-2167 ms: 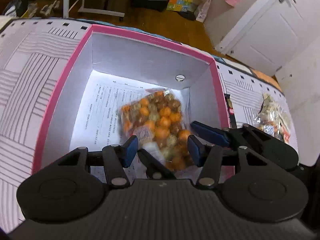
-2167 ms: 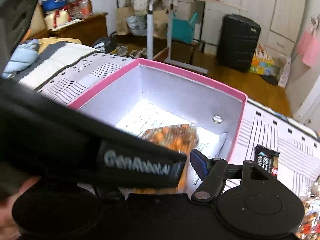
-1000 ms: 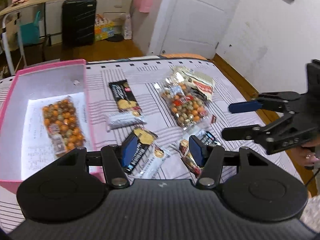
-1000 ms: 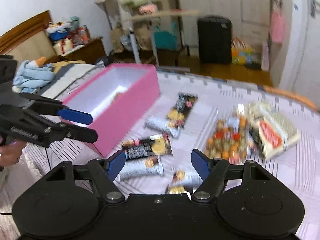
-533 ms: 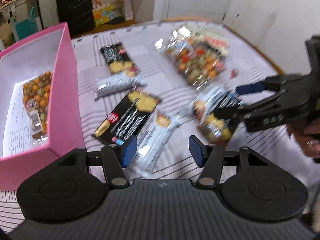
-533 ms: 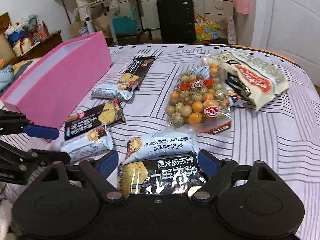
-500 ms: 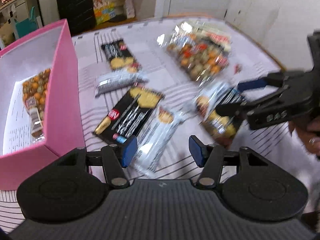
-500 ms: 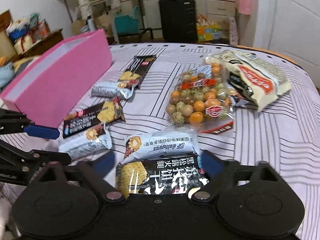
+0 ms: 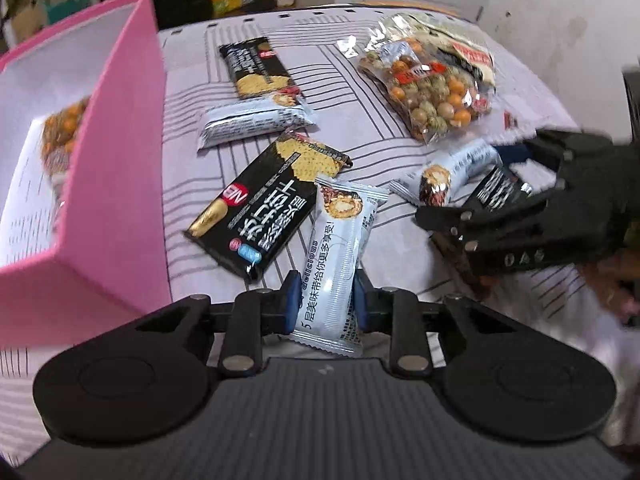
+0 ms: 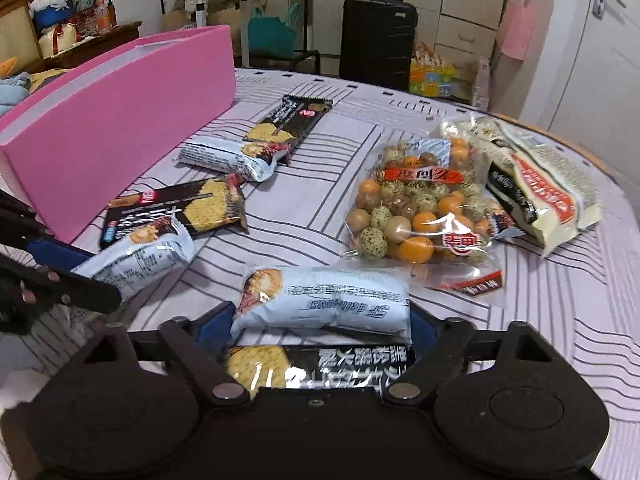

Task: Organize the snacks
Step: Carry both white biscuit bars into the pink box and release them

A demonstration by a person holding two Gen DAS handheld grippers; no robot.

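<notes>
Left gripper: fingers closed on the near end of a pale blue wafer packet, which lies lengthwise away from the camera on the striped bed cover. The blue pads press against both long edges of the packet.

Right gripper: its jaws are closing around two packets, a second pale blue wafer packet lying crosswise and, nearer the camera, a black cracker packet. The pads stand at the ends of the blue packet; whether they already press on it cannot be told.

Pink box: stands at the left of the bed in the left wrist view, open at the top, with a bag of coated nuts lying on its white floor.

Loose items on the cover:
- A black cracker pack just right of the box, touching the gripped wafer packet.
- A further wafer packet, overlapping the near end of another black pack beyond it.
- A clear bag of mixed coated nuts at the right.
- A beige bag with a red label resting against its far right side.

Background in the right wrist view: a black suitcase on the floor beyond the bed.
</notes>
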